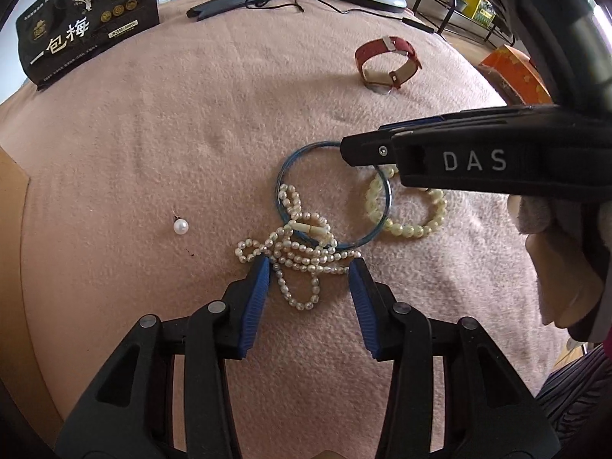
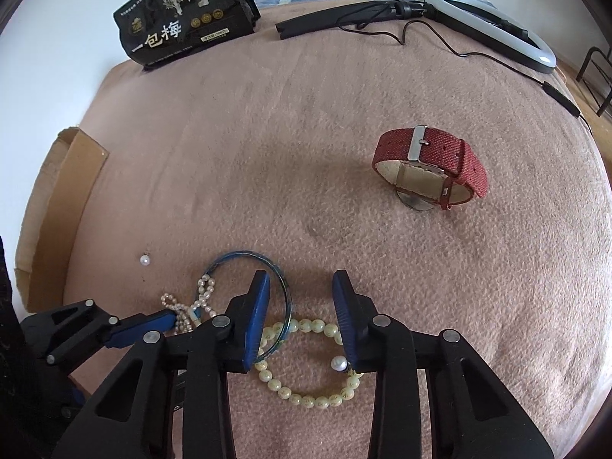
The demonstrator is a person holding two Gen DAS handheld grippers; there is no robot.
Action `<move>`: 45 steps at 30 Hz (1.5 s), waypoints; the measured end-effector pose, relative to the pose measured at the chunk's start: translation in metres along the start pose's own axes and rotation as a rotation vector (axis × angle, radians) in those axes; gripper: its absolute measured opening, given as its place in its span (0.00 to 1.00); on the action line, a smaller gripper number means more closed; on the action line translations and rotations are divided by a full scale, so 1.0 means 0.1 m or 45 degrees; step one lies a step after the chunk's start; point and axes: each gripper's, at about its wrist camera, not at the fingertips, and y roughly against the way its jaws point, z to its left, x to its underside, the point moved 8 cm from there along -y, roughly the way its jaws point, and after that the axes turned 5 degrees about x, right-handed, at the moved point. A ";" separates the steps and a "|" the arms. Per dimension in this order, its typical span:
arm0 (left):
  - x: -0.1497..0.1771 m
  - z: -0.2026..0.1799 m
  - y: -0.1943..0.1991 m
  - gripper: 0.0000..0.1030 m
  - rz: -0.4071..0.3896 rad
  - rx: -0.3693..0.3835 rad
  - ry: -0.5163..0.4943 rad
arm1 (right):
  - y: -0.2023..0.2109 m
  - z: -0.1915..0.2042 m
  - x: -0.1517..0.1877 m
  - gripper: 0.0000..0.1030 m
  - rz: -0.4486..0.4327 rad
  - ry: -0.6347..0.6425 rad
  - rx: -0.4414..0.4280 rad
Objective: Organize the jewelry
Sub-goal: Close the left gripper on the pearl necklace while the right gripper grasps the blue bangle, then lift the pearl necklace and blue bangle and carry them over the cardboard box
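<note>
Black left gripper (image 1: 310, 267) with blue pads, half-wide, straddling tangled white pearl necklace (image 1: 294, 252) on pink fleece blanket (image 1: 153, 153), strands running crosswise between both pads, not yet pinched. Right gripper (image 2: 300, 287), narrower, over cream bead bracelet (image 2: 306, 363), inner pad beside thin blue bangle (image 2: 248, 260); nothing gripped.

My right gripper (image 1: 346, 149) hides the yellow bead bracelet's (image 1: 405, 225) top; at nine o'clock the cardboard box (image 1: 9, 164) is cut off.
</note>
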 end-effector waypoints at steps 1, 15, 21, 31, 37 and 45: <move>0.00 0.00 0.00 0.43 -0.004 -0.004 -0.004 | -0.01 0.00 0.00 0.30 0.002 0.001 0.003; -0.01 0.11 0.03 0.05 -0.035 -0.029 0.037 | -0.08 0.10 -0.07 0.06 -0.004 0.042 0.042; 0.00 0.18 0.12 0.05 -0.057 -0.031 0.075 | -0.03 0.13 -0.10 0.03 -0.017 0.021 0.003; -0.10 0.23 0.57 0.05 -0.182 0.004 0.124 | 0.38 0.15 -0.15 0.03 -0.126 -0.022 -0.058; -0.17 0.25 0.91 0.05 -0.281 0.023 0.162 | 0.66 0.28 -0.17 0.02 -0.219 0.008 -0.052; -0.18 0.34 1.35 0.05 -0.398 0.030 0.197 | 0.91 0.35 -0.19 0.02 -0.299 0.032 -0.012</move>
